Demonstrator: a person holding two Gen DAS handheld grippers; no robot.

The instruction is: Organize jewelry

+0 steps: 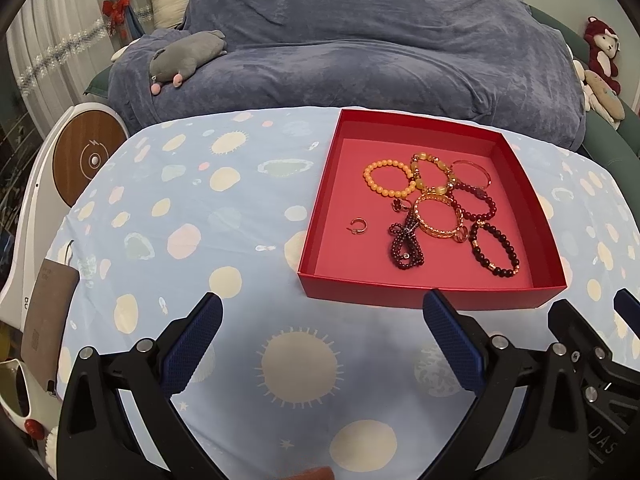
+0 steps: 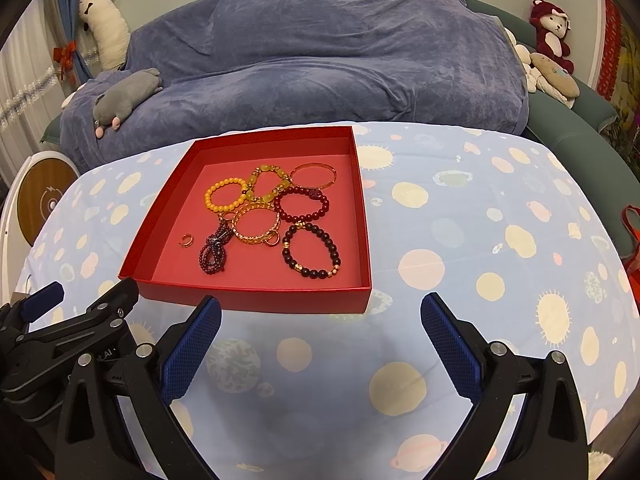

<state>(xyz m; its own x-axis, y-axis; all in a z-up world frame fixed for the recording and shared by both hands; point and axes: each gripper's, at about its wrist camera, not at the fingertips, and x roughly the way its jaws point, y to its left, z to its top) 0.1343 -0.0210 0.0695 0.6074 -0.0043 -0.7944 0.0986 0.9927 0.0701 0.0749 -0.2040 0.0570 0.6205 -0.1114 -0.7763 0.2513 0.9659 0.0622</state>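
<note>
Left wrist view: the table, covered by a light-blue planet-print cloth (image 1: 192, 216), carries a shallow red box (image 1: 434, 296) that lies forward and to the right of the left gripper (image 1: 322, 308). Right wrist view: the same box lies forward and to the left of the right gripper (image 2: 320, 312), its near wall just beyond the left fingertip. Both grippers hover above the cloth with jaws spread wide and nothing between the pads. They stand side by side, and judged from both views the box sits between their lines of approach, slightly nearer the right gripper

Contents of the box, largest to smallest:
- dark beaded bracelet (image 2: 311, 250), nearest the front wall, lying flat, toward the right side
- gold bangle (image 2: 257, 225), centre, touching its neighbours
- dark-red beaded bracelet (image 2: 304, 204), behind the dark one
- orange beaded bracelet (image 2: 225, 199) and yellow stone bracelet (image 2: 269, 184), overlapping at the rear
- thin bangle (image 2: 313, 176), rear right
- purple bead strand (image 2: 215, 254), bunched, long axis running front to back
- small open ring (image 2: 186, 240), lying alone, well apart from the cluster on the left side

Judgement: the ring favours the left gripper; the dark beaded bracelet favours the right
</note>
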